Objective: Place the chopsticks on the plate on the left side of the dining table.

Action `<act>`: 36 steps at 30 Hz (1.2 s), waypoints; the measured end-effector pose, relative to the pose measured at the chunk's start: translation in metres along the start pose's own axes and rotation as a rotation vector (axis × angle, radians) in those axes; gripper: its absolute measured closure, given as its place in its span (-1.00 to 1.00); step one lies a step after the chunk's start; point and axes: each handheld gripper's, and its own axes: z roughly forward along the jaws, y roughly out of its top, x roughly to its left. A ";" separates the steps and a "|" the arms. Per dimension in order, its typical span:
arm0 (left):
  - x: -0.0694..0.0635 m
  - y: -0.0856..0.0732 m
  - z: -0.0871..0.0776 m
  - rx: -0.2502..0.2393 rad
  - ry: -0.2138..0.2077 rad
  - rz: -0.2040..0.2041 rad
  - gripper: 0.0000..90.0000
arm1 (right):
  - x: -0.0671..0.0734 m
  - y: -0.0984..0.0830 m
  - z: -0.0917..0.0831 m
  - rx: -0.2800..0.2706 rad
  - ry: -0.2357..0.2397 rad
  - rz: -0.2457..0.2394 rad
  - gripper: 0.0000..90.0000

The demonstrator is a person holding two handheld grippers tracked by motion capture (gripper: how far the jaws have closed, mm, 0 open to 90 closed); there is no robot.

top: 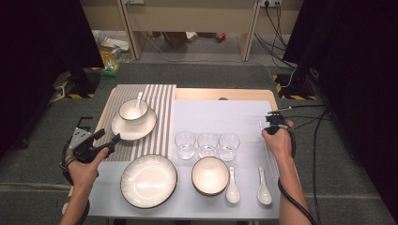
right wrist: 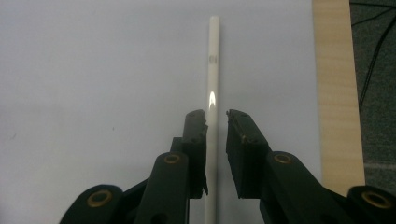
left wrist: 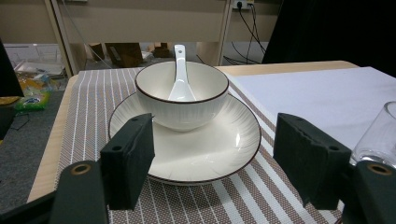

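The right claw stands narrowly parted over a white chopstick lying flat on the pale mat near the worktop's right edge, the stick close against one jaw with a gap at the other. To pick it up cleanly, I judge it should centre the stick, stay low and close squarely. The left claw waits wide and empty before the bowl on its plate.

Left tool gapes; right tool stands slightly parted.
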 end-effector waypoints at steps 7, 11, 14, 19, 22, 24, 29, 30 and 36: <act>0.000 0.000 0.000 -0.001 0.000 0.000 -0.37 | 0.002 -0.013 -0.014 0.106 0.008 -0.018 0.71; -0.001 0.000 0.000 0.001 0.000 0.000 -0.37 | 0.001 -0.017 -0.015 0.134 0.013 -0.019 0.71; -0.001 0.000 0.000 0.001 -0.001 0.001 -0.37 | 0.000 -0.017 -0.013 0.158 0.010 -0.013 0.72; 0.000 0.000 0.000 0.001 -0.001 0.000 -0.37 | 0.000 -0.015 -0.005 0.187 0.011 -0.011 0.72; -0.001 -0.001 0.000 0.002 -0.002 0.000 -0.37 | 0.002 -0.014 -0.002 0.202 0.004 -0.013 0.74; -0.001 -0.001 0.001 0.003 -0.003 0.000 -0.37 | 0.002 -0.013 -0.002 0.208 0.006 -0.015 0.75; -0.001 -0.001 0.000 0.002 -0.003 0.000 -0.37 | 0.005 -0.009 0.000 0.236 -0.014 -0.023 0.77; -0.001 0.000 0.000 0.002 -0.003 0.001 -0.37 | 0.006 -0.008 0.000 0.243 -0.016 -0.024 0.77; -0.001 0.000 -0.001 -0.001 -0.001 0.001 -0.37 | 0.006 -0.005 0.002 0.269 -0.014 -0.018 0.84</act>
